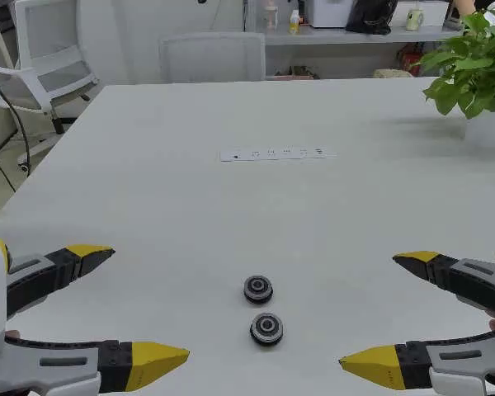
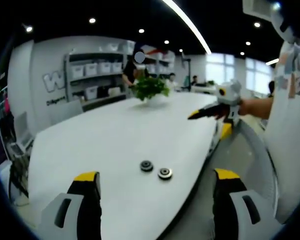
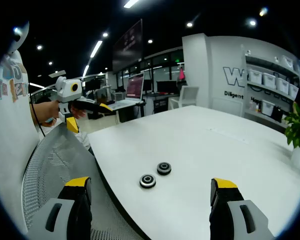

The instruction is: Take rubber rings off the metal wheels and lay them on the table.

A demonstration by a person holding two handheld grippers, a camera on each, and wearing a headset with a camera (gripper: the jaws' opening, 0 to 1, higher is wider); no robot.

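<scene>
wheels (image 1: pixel 266 328) are found close together near the desk's (image 1: pixel 231 206) near edge, rings (image 1: pixel 247 289) on | left gripper (image 1: pixel 148 303), right gripper (image 1: pixel 369 309) are held clear either side, fingers (image 1: pixel 157 356) wide | one wheel should be pinned, its ring peeled by the other gripper

In the head view the left gripper (image 1: pixel 148 303) runs off the lower left edge and the right gripper (image 1: pixel 367 309) off the lower right. The wheels (image 1: pixel 258 289) at lower centre are too small to tell rubber from metal. The plant (image 1: pixel 474 66) is cropped at the upper right, and the socket strip (image 1: pixel 278 153) has unreadable markings.
</scene>
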